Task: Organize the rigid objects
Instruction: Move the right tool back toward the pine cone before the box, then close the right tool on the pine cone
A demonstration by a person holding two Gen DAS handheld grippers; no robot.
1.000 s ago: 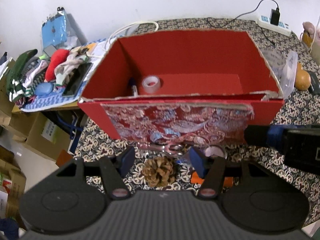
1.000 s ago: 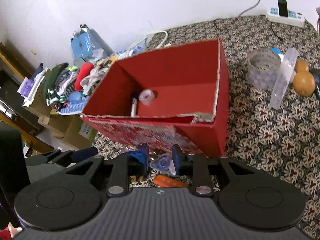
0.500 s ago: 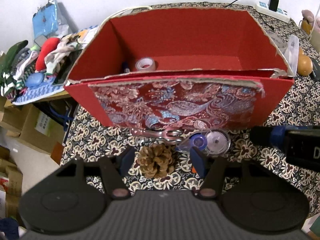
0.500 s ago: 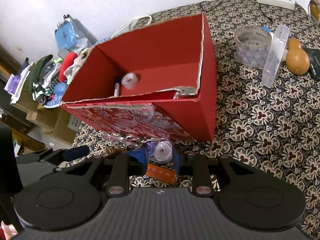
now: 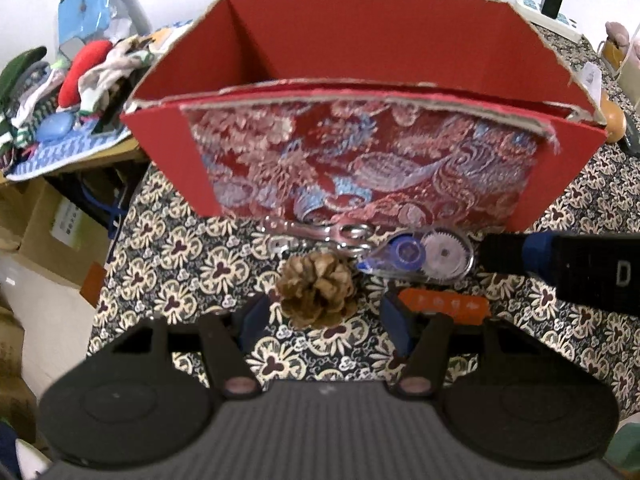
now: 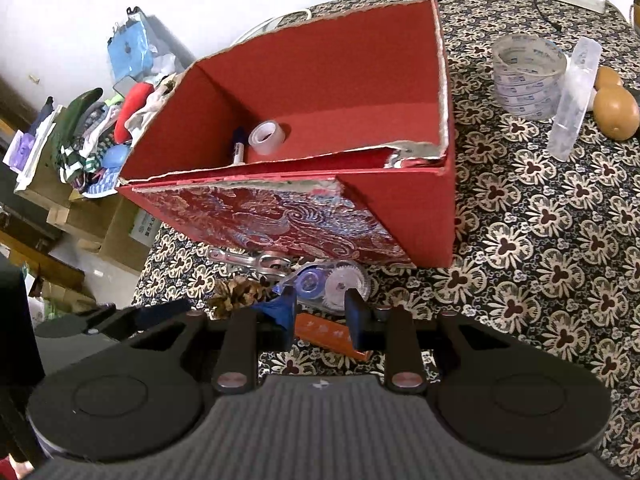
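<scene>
We see the left gripper (image 5: pixel 324 322) released, its jaws spread with the pine cone (image 5: pixel 316 290) between them at 12 o'clock and neither pad touching it. The right gripper (image 6: pixel 322 316) stands with a narrow gap between its pads and grasps nothing; the orange pack (image 6: pixel 330 336) lies beneath that gap, partly covered by both fingers.

At 12 o'clock from the right gripper lies the tape dispenser (image 6: pixel 334 282), its lower edge cut off by the fingertips. The metal clip (image 5: pixel 316 234) lies against the foot of the red box (image 5: pixel 360 168), at 12 o'clock from the cone.

From the left wrist, the near box wall hides the box floor. Only the right wrist shows the contents: a small tape roll (image 6: pixel 269 136) and a marker (image 6: pixel 239 151) in the far left corner, the marker partly hidden by the wall. The right wrist alone shows the large tape roll (image 6: pixel 526 76) and a clear tube (image 6: pixel 574 100) at 2 o'clock on the table (image 6: pixel 540 240).
</scene>
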